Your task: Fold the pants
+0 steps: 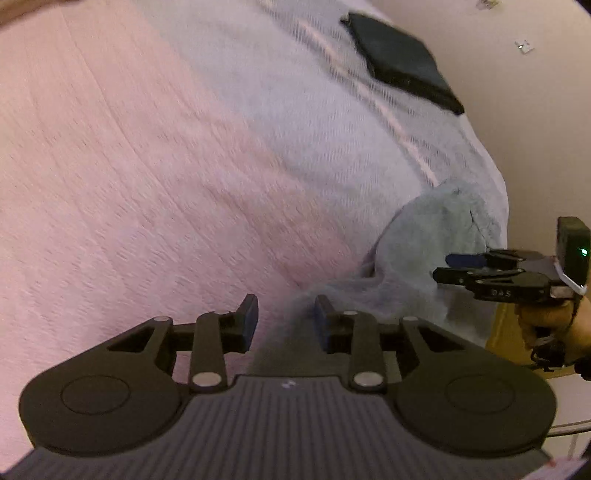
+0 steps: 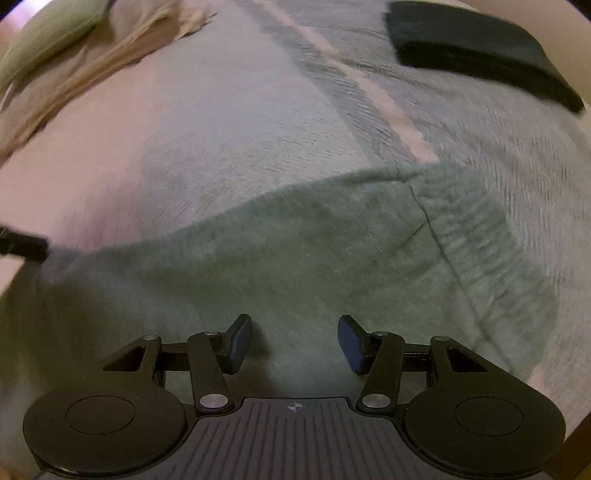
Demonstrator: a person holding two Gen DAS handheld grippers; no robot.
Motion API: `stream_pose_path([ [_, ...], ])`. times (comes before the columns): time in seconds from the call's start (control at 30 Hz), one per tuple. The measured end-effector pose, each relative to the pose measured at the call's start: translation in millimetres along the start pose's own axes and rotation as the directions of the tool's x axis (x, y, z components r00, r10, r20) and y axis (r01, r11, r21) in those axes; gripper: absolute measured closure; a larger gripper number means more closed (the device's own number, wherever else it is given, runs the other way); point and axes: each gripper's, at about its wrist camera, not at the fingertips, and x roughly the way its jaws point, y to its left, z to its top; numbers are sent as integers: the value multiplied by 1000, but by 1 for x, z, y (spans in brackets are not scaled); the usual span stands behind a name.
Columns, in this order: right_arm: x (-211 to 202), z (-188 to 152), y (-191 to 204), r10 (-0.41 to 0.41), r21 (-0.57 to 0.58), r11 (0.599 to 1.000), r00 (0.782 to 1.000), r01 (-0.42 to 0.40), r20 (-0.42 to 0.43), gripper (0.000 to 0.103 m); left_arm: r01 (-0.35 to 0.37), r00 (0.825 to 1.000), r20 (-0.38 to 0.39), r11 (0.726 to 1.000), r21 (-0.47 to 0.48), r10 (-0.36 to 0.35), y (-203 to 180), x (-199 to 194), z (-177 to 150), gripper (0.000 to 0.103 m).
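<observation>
The grey-green pants [image 2: 314, 258] lie folded on the bed [image 1: 147, 147], near its edge. The left tool [image 1: 284, 325] hovers released over the bedspread beside them, nothing between its fingers. The right tool [image 2: 295, 343] hangs released above the pants, gripping nothing. A dark folded garment [image 1: 402, 62] lies farther along the bed.

A bed [image 1: 155, 155] carries everything — its cover runs pink on one side and pale grey, crossed by a light stripe, on the other. Grey-green pants [image 2: 295, 251] lie spread on the grey part near the edge. Well apart from them, a dark folded cloth [image 1: 402, 62] lies flat. A pale pillow [image 2: 48, 33] and beige fabric [image 2: 92, 62] lie at the far end.
</observation>
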Motion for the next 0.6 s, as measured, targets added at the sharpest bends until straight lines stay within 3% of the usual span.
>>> stream_pose_path([
  [0.13, -2, 17, -7, 0, -49, 999, 1000, 1, 21, 54, 46, 990, -130, 998, -30, -50, -6, 21, 0, 76],
  [0.23, 11, 28, -19, 31, -27, 999, 999, -30, 11, 54, 33, 986, -163, 999, 6, -31, -21, 18, -12, 89],
  [0.33, 13, 28, -29, 63, 3, 998, 998, -63, 2, 56, 27, 989, -146, 999, 17, -24, -36, 8, -24, 93],
  [0.43, 14, 22, -38, 69, 41, 997, 998, -69, 2, 62, 14, 995, -98, 1000, -10, -14, -41, 0, -31, 96],
  [0.53, 14, 19, -42, 72, 64, 995, 997, -73, 8, 67, -28, 995, 92, 996, -81, 35, -25, -19, -22, 99],
  [0.6, 16, 19, -45, 79, 72, 994, 997, -79, 11, 67, -27, 988, 145, 988, -150, 49, -9, -24, -13, 99],
])
